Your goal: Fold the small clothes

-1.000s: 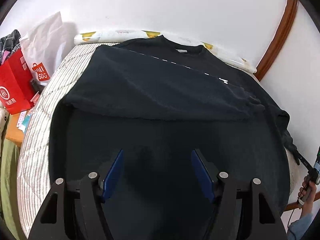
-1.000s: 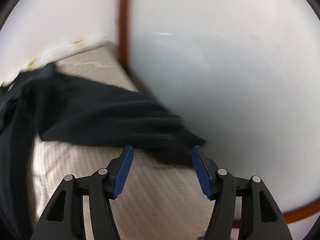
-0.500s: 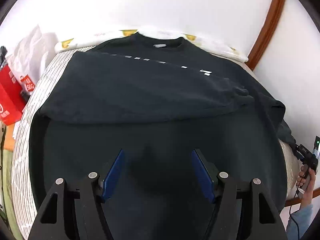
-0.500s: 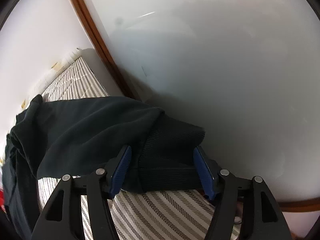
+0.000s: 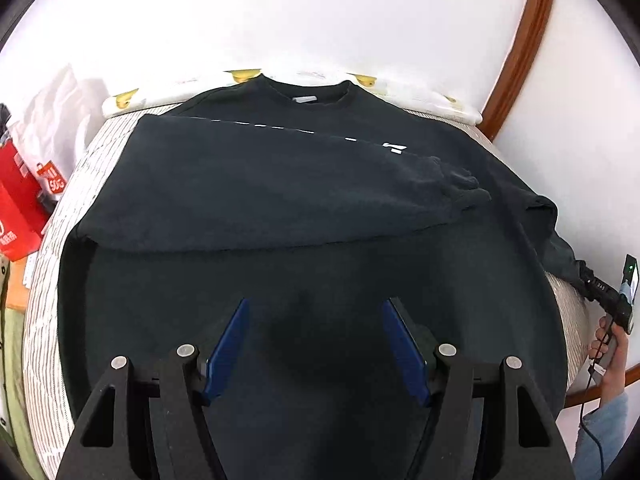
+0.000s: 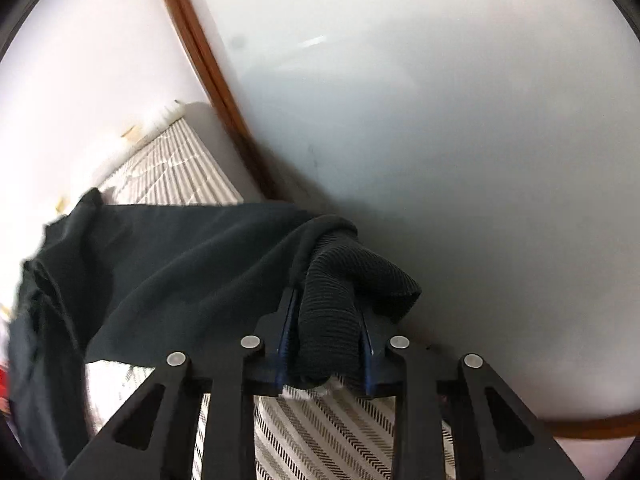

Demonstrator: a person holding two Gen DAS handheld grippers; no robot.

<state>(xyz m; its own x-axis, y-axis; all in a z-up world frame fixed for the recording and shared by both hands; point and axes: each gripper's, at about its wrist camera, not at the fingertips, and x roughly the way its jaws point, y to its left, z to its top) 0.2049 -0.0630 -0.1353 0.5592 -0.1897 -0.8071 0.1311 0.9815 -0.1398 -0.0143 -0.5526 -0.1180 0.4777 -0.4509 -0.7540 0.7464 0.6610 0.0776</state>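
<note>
A black sweatshirt (image 5: 304, 240) lies spread on the striped bed (image 5: 44, 320), collar at the far end. One sleeve (image 5: 280, 188) is folded across the chest. My left gripper (image 5: 316, 304) hovers open above the lower body of the sweatshirt, nothing between its blue pads. The other sleeve (image 6: 180, 260) trails off the bed's right side. Its ribbed cuff (image 6: 332, 320) is bunched between the pads of my right gripper (image 6: 326, 300), whose jaws are closing on it. In the left wrist view the right gripper (image 5: 588, 280) shows at the right edge, held by a hand (image 5: 612, 344).
A white wall panel (image 6: 440, 120) with brown wooden trim (image 6: 212, 80) stands close to the bed's right side. A white pillow roll with yellow prints (image 5: 420, 96) lies at the head. A red bag (image 5: 20, 208) and a white plastic bag (image 5: 52, 120) sit left of the bed.
My right gripper came forward over the sleeve cuff and closed on it. The left gripper shifted sideways over the sweatshirt and stayed open.
</note>
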